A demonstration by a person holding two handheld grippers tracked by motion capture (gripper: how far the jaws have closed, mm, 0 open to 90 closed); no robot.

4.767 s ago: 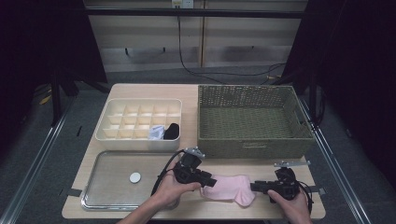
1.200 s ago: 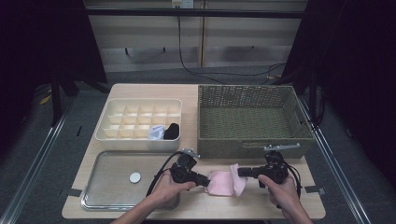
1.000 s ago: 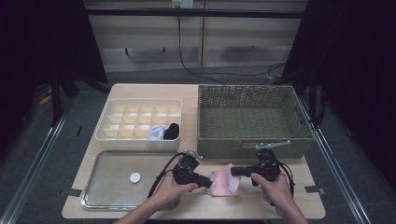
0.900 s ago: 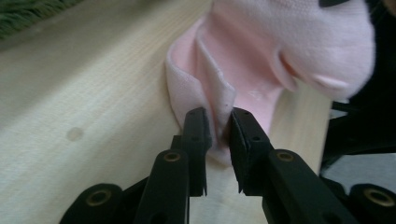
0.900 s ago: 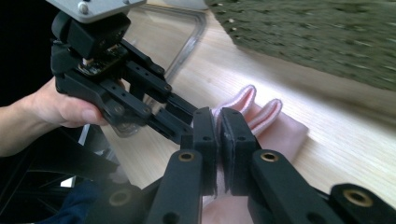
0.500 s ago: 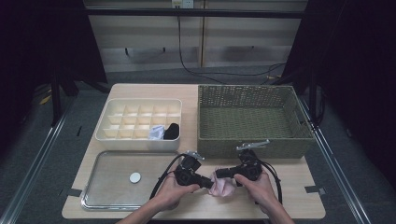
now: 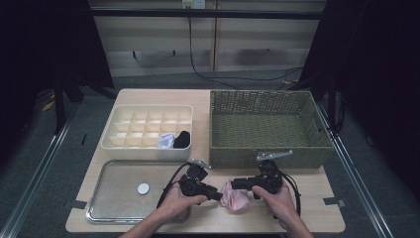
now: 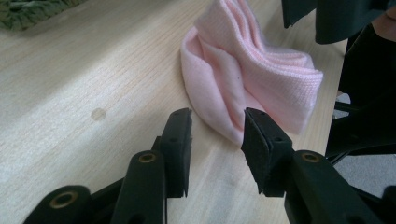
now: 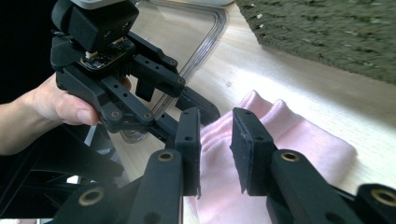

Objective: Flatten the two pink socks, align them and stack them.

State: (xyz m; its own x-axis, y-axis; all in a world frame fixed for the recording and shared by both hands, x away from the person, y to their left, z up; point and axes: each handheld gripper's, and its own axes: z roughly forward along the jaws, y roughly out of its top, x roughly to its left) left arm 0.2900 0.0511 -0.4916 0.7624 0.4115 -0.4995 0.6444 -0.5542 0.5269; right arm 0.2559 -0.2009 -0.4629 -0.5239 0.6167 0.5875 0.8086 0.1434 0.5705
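Pink knit sock [image 7: 235, 197], folded into a bunched wad, lying on the wooden desk [image 7: 327, 220] just in front of the woven basket [image 7: 267, 128], between both tools. Long axis hard to call now, doubled over; in the left gripper view folded edge toward the camera, layered ends fanned away. Left hand-held gripper [image 8: 215, 126] jaws just opened, pads apart, fold just ahead of them, not pinched. Right hand-held gripper [image 9: 215, 127] likewise just opened, slim gap, pink cloth showing between the pads; pressing or free, cannot tell. Count: one sock, two hand-held grippers, one basket, one divided white organizer [image 7: 147, 131], one clear tray [image 7: 114, 191] bearing one small white disc [image 7: 143, 188].
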